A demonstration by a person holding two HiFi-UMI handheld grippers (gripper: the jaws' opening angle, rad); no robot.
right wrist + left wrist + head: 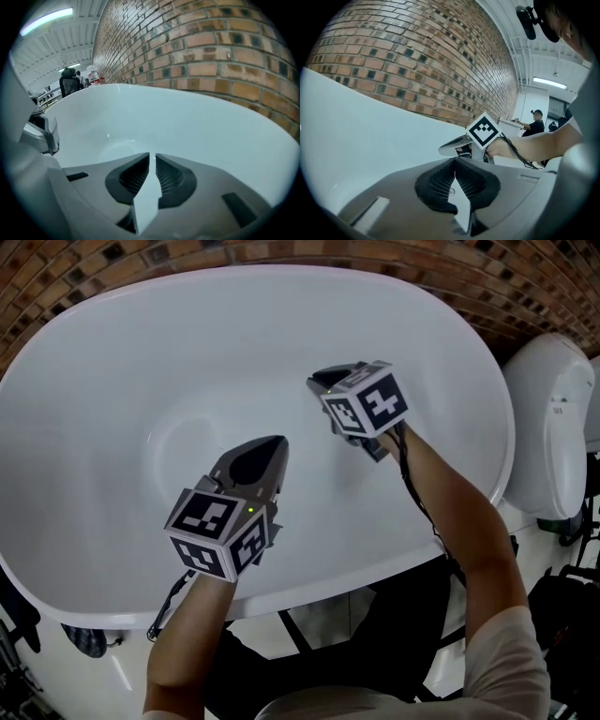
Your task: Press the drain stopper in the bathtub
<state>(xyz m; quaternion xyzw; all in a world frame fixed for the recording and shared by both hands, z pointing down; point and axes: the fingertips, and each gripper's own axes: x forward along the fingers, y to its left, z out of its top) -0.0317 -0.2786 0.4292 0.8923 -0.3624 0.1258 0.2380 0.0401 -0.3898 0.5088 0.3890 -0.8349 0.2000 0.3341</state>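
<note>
Bathtub (103,381): white, oval, long axis set left to right across the head view. A brick wall (281,251) stood behind its far rim. The near rim was partly covered by the arms, and the left end was cut off by the frame.

Stopper: hard to make out. A faint curved mark (178,442) lay on the tub floor left of centre, but no view showed whether it was the stopper.

Left gripper (265,451): held over the tub floor near the middle, pointed toward the far rim. Its jaws were closed tip to tip with nothing between them.

Right gripper (326,382): held over the floor to the right of the left one and farther in, pointed left. Its jaws were a narrow slit apart and empty.

White fixture (553,409): beside the tub's right end, partly cut off.
</note>
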